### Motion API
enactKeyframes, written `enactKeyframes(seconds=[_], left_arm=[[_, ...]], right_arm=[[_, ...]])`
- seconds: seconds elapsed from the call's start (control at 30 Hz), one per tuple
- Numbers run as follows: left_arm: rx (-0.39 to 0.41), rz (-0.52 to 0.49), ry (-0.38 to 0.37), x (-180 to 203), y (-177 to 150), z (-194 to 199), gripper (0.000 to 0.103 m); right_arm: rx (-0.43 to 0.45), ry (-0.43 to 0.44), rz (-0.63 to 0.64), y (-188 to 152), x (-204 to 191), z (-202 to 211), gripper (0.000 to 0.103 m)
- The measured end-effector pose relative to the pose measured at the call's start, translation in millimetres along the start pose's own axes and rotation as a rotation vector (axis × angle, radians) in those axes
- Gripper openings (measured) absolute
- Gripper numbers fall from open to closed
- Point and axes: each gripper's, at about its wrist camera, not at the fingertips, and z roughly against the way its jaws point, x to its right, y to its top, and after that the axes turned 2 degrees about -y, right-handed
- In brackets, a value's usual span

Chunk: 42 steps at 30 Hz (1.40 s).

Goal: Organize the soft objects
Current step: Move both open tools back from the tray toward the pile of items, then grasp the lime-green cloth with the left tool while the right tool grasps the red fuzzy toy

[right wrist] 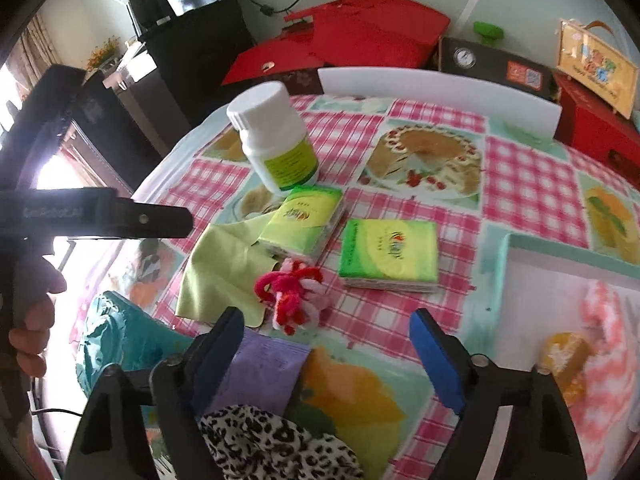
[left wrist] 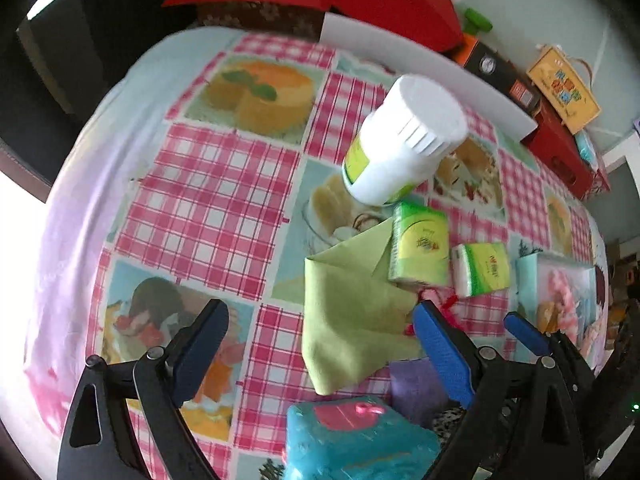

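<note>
My left gripper [left wrist: 320,310] hangs open over a crumpled green cloth [left wrist: 348,312] on the checked tablecloth. A teal pack [left wrist: 360,440] lies under its wrist. Two green tissue packs [left wrist: 420,248] [left wrist: 482,266] lie just beyond the cloth. My right gripper [right wrist: 327,316] is open, nothing pressed between its pads. A pink and red pipe-cleaner flower [right wrist: 294,292] lies just ahead of its tips. A purple packet [right wrist: 264,372] and a leopard-print cloth [right wrist: 276,444] lie between its fingers, lower down. The tissue packs [right wrist: 306,220] [right wrist: 388,254] and the green cloth [right wrist: 222,276] lie further ahead.
A white bottle [right wrist: 276,136] stands behind the tissue packs. An open pale box [right wrist: 520,264] holding pink fluffy and orange items sits at the right. A white board [right wrist: 440,84] and red boxes [right wrist: 380,36] line the back. A person's hand [right wrist: 28,320] holds the left gripper.
</note>
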Motion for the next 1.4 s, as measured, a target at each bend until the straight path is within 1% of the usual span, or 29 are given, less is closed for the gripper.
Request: enactKeyframes(seconds=[0.03,0.1,0.13,0.17,0.23,0.27,0.3,0.33,0.37,0.4,0.43,0.47,0.5,0.57,0.6,0.63,0.67,0.7,0.73,0.77,0.97,1.17,1.3,1.4], left_arm=[[-0.016,-0.005,0.005,-2.1,0.7,-4.7,0.092],[-0.04,-0.013,0.012,-5.4,2.4,-10.8,0.085],[-0.051,-0.018,0.01,-7.0,3.0,-13.3,0.08],[-0.065,-0.021,0.006,-8.5,3.7,-17.0,0.08],[-0.082,-0.027,0.001,-9.9,4.4,-22.5,0.079],[-0.086,-0.036,0.0,-9.5,4.5,-24.6,0.074],[-0.092,-0.042,-0.004,-9.4,4.4,-26.9,0.072],[-0.1,-0.044,-0.011,-9.0,4.6,-29.2,0.069],[-0.108,-0.048,-0.019,-8.3,4.5,-31.9,0.069],[-0.111,-0.052,-0.022,-6.2,4.6,-34.6,0.069],[-0.114,-0.059,-0.022,-4.5,4.2,-36.4,0.066],[-0.117,-0.069,-0.022,-1.4,4.3,-39.4,0.059],[-0.125,-0.076,-0.026,1.7,4.3,-42.8,0.056],[-0.119,-0.094,-0.021,8.0,4.1,-45.1,0.054],[-0.119,-0.098,-0.027,10.2,4.0,-45.8,0.052],[-0.121,-0.101,-0.033,12.7,5.2,-46.9,0.047],[-0.122,-0.108,-0.038,15.7,6.5,-49.0,0.041],[-0.125,-0.118,-0.042,19.2,7.1,-50.7,0.039],[-0.126,-0.122,-0.043,20.2,7.4,-50.8,0.034],[-0.126,-0.126,-0.047,22.4,7.4,-51.7,0.028],[-0.116,-0.138,-0.051,27.3,7.2,-53.0,0.012],[-0.084,-0.12,-0.052,28.3,4.2,-48.4,0.006],[-0.027,-0.103,-0.04,26.1,-5.4,-33.4,0.005],[0.016,-0.081,-0.049,18.8,-10.5,-18.6,0.005]], right_arm=[[-0.004,0.002,0.003,-0.1,-0.9,-3.0,0.082],[-0.008,0.012,0.006,-0.2,-2.4,-7.4,0.08],[-0.012,0.022,0.006,-0.2,-2.9,-9.9,0.075],[-0.015,0.029,0.004,-0.1,-3.2,-12.0,0.07],[-0.019,0.03,0.002,0.0,-4.3,-15.9,0.069],[-0.021,0.03,0.001,0.1,-4.8,-18.0,0.069],[-0.022,0.032,-0.001,0.4,-5.2,-19.5,0.069],[-0.025,0.038,-0.001,0.5,-5.4,-21.5,0.065],[-0.027,0.042,-0.001,0.5,-5.7,-22.9,0.059],[-0.028,0.043,-0.002,0.5,-5.8,-23.6,0.057],[-0.031,0.042,-0.003,0.7,-5.7,-25.7,0.057],[-0.032,0.042,-0.004,0.5,-5.7,-26.9,0.056],[-0.033,0.045,-0.005,0.3,-5.7,-27.5,0.055],[-0.034,0.052,-0.006,0.1,-5.6,-28.8,0.045],[-0.034,0.054,-0.006,0.0,-5.4,-28.8,0.045],[-0.033,0.056,-0.007,-0.1,-5.1,-29.0,0.045],[-0.032,0.059,-0.008,-0.2,-5.1,-29.3,0.039],[-0.034,0.062,-0.009,-0.4,-4.8,-29.1,0.035],[-0.036,0.065,-0.01,-0.7,-4.4,-29.4,0.03],[-0.037,0.067,-0.011,-1.0,-3.9,-29.7,0.03],[-0.037,0.075,-0.017,-1.2,-1.9,-28.6,0.03],[-0.034,0.079,-0.028,-1.3,1.4,-25.9,0.028],[-0.023,0.093,-0.031,-0.2,1.4,-21.3,0.027],[-0.016,0.099,-0.032,1.5,0.8,-17.6,0.027]])
